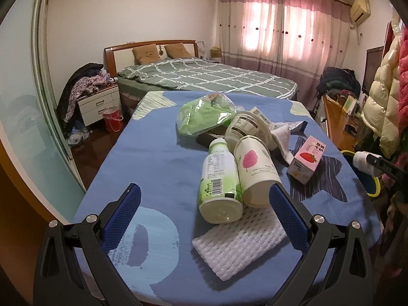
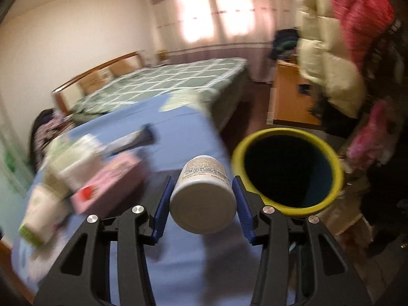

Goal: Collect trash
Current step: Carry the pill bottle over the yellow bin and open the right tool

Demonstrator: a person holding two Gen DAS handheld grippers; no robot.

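A blue-clothed table (image 1: 158, 158) is shown from both wrist views and serves as the reference for all positions. The left gripper (image 1: 204, 201) is held spread wide above the near end of the table, nothing being pinched between its blue pads (image 1: 132, 199). Between those pads lie a green-labelled bottle (image 1: 220, 186) on its side and, touching it on the right, a paper cup (image 1: 256, 173) with a pink motif; both rest partly on a white foam net (image 1: 239, 242). Farther along the table are seen a second cup (image 1: 244, 127), a green plastic bag (image 1: 204, 114) and a crumpled white cloth (image 1: 281, 137). A pink strawberry milk carton (image 1: 306, 162) lies toward the table's right edge.

The right gripper (image 2: 202, 199) is pressed against a white plastic bottle (image 2: 204, 196), which is pinched between its pads and carried over the table's right edge (this view is motion-blurred). Just beyond that edge, on the floor side, a yellow-rimmed bin (image 2: 288, 173) stands with its dark mouth open upward. The held bottle is beside the bin's rim, not inside it.
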